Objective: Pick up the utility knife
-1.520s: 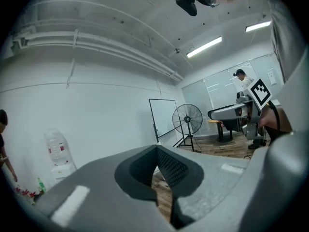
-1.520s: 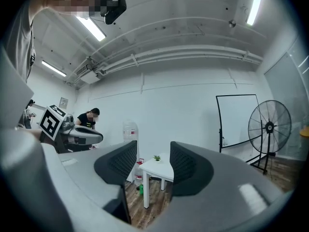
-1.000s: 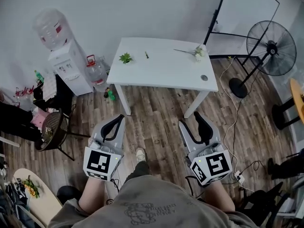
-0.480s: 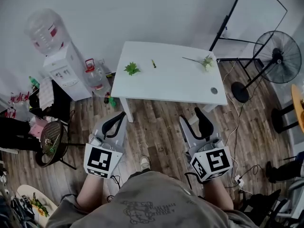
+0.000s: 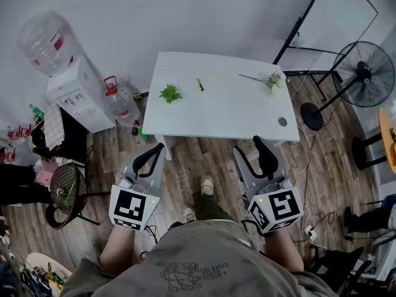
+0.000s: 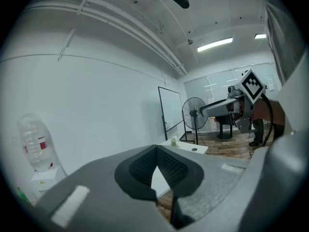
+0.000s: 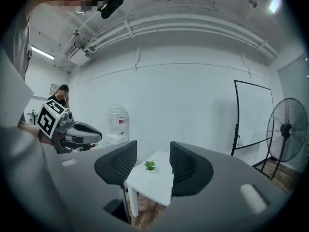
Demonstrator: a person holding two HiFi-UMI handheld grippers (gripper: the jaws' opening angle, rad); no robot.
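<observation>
While utility knife (image 5: 200, 84) lies, left hand-held gripper (image 5: 156, 151) distant

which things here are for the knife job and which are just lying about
For the job:
- utility knife, small and thin, on the white table
- left gripper, shut and empty
- right gripper, open and empty

Just lying about:
- green sprig
- white flower
- water dispenser
- fan
</observation>
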